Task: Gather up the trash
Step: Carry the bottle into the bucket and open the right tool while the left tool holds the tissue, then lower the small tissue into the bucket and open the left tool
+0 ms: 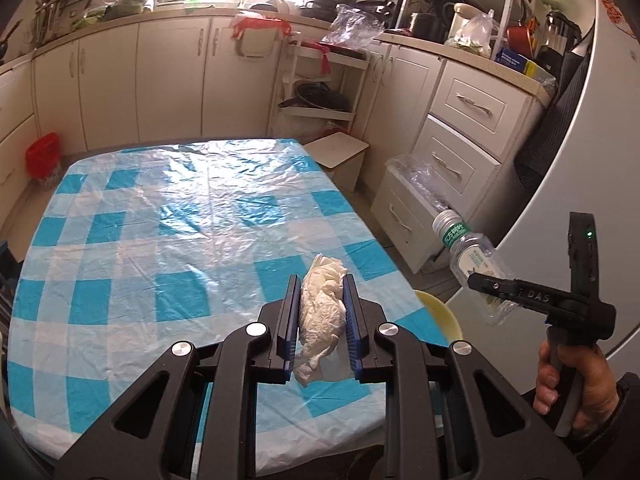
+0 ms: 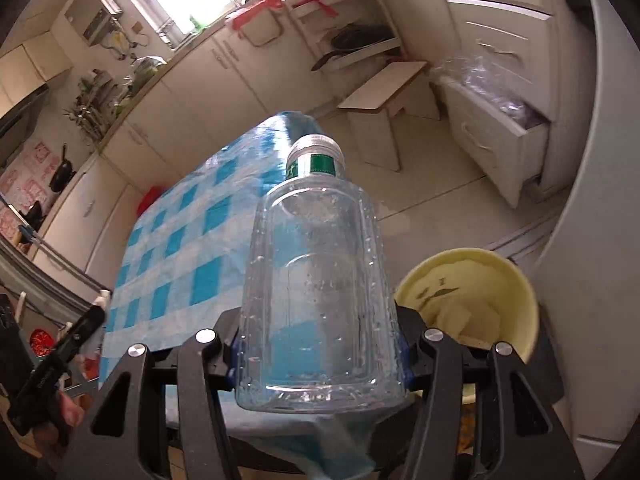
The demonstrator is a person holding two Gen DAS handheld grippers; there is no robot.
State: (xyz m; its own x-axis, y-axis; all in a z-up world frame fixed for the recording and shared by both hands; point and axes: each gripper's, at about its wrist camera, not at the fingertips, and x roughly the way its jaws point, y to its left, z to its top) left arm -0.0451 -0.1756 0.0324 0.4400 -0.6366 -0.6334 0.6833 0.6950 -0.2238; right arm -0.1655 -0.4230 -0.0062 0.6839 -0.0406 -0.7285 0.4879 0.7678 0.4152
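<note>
In the left wrist view, the left gripper [image 1: 321, 320] fills the lower centre of the frame, its blue-padded fingers [image 1: 289, 318] drawn narrow and clamped on a crumpled white tissue [image 1: 322, 314] that pokes out above and below the pads. Behind it the worktop [image 1: 160, 216], covered in a blue-and-white checked plastic cloth, spreads across the middle of the frame.

At the right edge of that view, the right gripper [image 1: 490, 286] is held by a hand [image 1: 576, 384] in the lower right corner, and grips a clear plastic bottle [image 1: 476, 256] near its base, with the silver cap and green neck label pointing toward the upper left.

The right wrist view shows the same bottle [image 2: 316, 280] upright in the centre of the frame, its wide body filling the gap between the right gripper's [image 2: 320, 356] fingers, which stand about half apart and press on its sides. To the lower right of the bottle sits a pale yellow bin [image 2: 516, 280] with scraps inside. An open white drawer [image 2: 492, 132] stuffed with clear plastic bags appears in the upper right, and a small white stool [image 2: 380, 92] stands above the centre of the frame.
</note>
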